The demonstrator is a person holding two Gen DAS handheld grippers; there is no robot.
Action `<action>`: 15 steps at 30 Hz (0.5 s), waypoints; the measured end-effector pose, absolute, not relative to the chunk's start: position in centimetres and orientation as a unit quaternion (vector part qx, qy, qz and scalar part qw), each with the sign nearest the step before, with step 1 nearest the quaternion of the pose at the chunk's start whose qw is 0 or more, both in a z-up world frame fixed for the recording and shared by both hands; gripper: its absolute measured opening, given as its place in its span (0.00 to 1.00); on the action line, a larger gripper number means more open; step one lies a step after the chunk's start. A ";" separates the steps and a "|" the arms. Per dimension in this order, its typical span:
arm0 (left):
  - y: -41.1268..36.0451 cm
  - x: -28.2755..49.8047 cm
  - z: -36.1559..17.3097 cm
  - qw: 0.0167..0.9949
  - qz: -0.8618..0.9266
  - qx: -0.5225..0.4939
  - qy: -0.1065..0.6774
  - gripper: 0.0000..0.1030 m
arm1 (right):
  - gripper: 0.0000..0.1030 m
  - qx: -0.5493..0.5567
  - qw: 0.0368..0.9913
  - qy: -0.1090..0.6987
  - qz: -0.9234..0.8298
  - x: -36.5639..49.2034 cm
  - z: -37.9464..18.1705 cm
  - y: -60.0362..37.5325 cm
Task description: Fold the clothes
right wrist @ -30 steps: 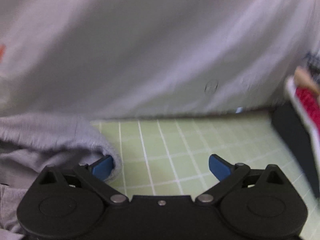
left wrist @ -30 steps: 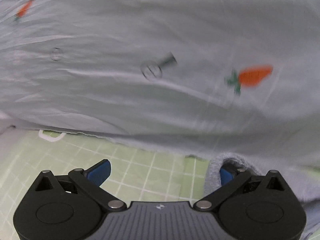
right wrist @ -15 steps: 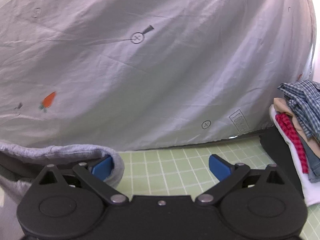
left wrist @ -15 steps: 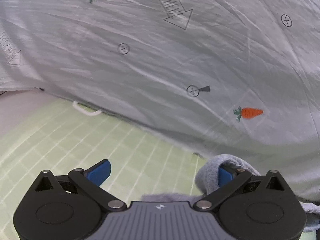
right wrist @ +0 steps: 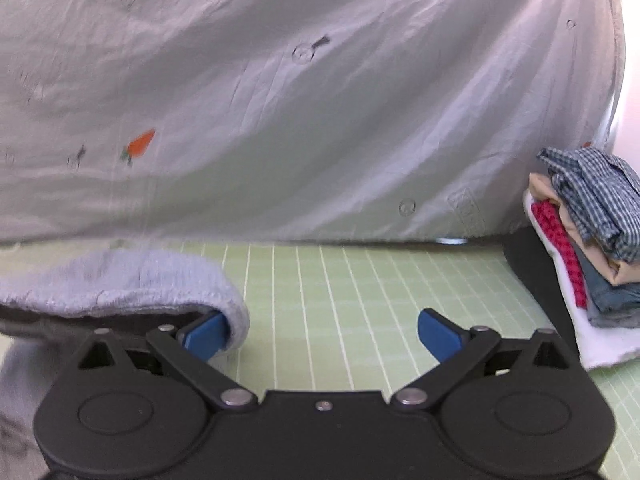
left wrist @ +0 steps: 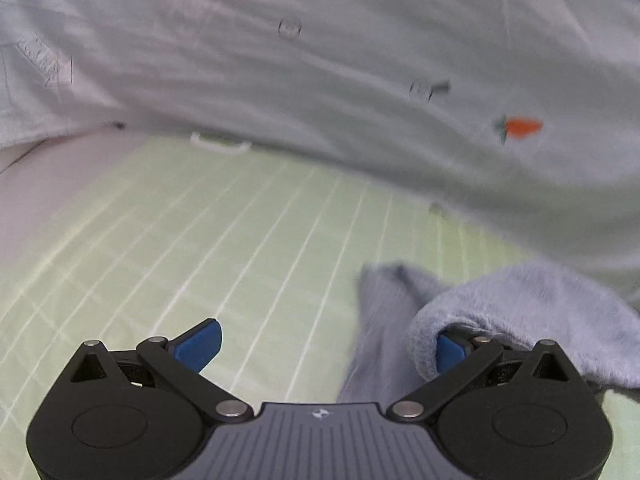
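A grey fleece garment hangs draped over the right finger of my left gripper, whose jaws stand wide open above the green grid mat. In the right wrist view the same grey garment lies draped over the left finger of my right gripper, also wide open. Neither gripper pinches the cloth between its pads; it rests on one finger of each. The rest of the garment trails out of sight below both grippers.
A white sheet with carrot prints hangs behind the mat as a backdrop, also in the left wrist view. A stack of folded clothes on a white cloth sits at the right edge of the mat.
Both cameras have tilted and pulled back from the sheet, showing more green mat. The grey garment stays draped over one finger of each gripper. The jaws have stayed open.
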State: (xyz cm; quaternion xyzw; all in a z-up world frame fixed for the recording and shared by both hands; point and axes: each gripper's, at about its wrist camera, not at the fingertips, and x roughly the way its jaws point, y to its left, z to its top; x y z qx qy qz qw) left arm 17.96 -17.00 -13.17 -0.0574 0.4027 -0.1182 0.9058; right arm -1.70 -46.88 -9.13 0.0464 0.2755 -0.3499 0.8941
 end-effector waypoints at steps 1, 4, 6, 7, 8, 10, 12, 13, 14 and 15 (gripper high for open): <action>-16.9 17.9 -13.7 0.901 -0.116 -0.057 0.414 1.00 | 0.99 0.048 0.892 0.285 -0.346 -1.8 -9.5 -46.7; -16.9 17.5 -14.4 0.890 -0.127 -0.049 0.435 1.00 | 0.99 0.054 0.882 0.323 -0.338 -2.0 -10.7 -46.4; -17.3 17.1 -14.2 0.890 -0.146 -0.024 0.432 1.00 | 0.98 0.057 0.875 0.350 -0.331 -1.8 -11.4 -46.2; -17.6 16.9 -14.1 0.889 -0.156 -0.012 0.430 1.00 | 0.98 0.062 0.873 0.358 -0.325 -1.9 -11.6 -46.2; -17.8 16.6 -14.0 0.888 -0.165 0.001 0.428 1.00 | 0.98 0.068 0.873 0.363 -0.319 -1.9 -11.7 -46.1; -18.2 16.2 -13.8 0.886 -0.184 0.026 0.424 1.00 | 0.98 0.076 0.873 0.368 -0.311 -1.8 -11.8 -46.1; -18.4 16.1 -13.0 0.885 -0.205 0.044 0.415 1.00 | 0.98 0.076 0.876 0.367 -0.304 -1.7 -11.7 -45.9; -18.3 16.0 -12.6 0.884 -0.217 0.047 0.411 1.00 | 0.98 0.076 0.878 0.366 -0.301 -1.6 -11.6 -45.8; -18.1 16.0 -12.2 0.881 -0.232 0.037 0.410 1.00 | 0.98 0.078 0.879 0.363 -0.297 -1.5 -11.4 -45.8; -17.8 16.1 -12.0 0.881 -0.239 0.019 0.408 1.00 | 0.98 0.082 0.881 0.361 -0.296 -1.3 -11.3 -45.8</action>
